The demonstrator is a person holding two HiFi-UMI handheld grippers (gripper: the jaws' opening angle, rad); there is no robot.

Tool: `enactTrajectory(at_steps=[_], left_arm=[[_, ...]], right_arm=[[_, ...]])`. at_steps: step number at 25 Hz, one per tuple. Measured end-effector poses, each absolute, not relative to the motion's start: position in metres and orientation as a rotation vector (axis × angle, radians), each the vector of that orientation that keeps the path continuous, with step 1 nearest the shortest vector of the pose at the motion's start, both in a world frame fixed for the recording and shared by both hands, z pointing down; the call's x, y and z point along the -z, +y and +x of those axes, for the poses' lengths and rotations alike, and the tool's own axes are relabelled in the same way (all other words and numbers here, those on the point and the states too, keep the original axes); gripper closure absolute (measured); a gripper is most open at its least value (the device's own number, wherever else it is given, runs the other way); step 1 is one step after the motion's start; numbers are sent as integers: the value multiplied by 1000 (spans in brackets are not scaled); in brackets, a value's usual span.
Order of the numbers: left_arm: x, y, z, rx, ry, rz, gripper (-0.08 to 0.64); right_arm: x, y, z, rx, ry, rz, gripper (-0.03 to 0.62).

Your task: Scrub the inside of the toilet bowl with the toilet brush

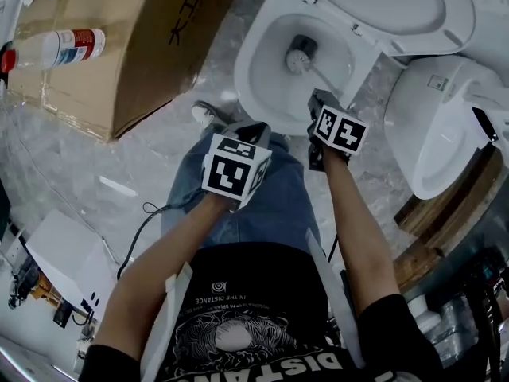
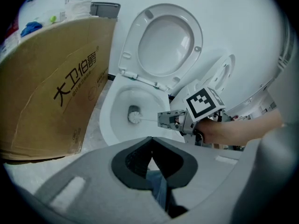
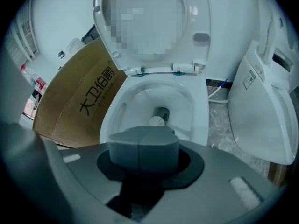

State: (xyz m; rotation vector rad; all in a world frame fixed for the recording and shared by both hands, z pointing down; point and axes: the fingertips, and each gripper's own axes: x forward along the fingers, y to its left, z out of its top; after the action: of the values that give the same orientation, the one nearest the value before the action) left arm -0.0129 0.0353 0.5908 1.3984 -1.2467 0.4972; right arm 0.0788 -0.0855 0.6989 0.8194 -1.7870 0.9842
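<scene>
Right tongs (image 1: pixel 320 100) clamp toilet brush (image 1: pixel 301 56) handle, arm extended over toilet bowl (image 1: pixel 248 82); left tongs (image 1: pixel 253 127) closed, empty, above lap.

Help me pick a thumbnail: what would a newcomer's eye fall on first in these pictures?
First comes the open white toilet bowl at the top of the head view. The toilet brush has its head down inside the bowl and its handle clamped in the right gripper. Next is the big cardboard box to the left of the bowl, while the left gripper hangs shut and empty over the person's jeans.
</scene>
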Motion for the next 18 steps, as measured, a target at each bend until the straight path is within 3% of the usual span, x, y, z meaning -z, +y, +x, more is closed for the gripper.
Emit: enactTrajectory(at_steps=[9,18], left_arm=[[-548,15,-20,-563,-1276,1474,560],[-502,-8,-11,-557,-1257,1614,560]], right_arm=[[-663,-51,95,-1032,-1771,765,442],[-572,-45,83,-1065,-1907,804,442]])
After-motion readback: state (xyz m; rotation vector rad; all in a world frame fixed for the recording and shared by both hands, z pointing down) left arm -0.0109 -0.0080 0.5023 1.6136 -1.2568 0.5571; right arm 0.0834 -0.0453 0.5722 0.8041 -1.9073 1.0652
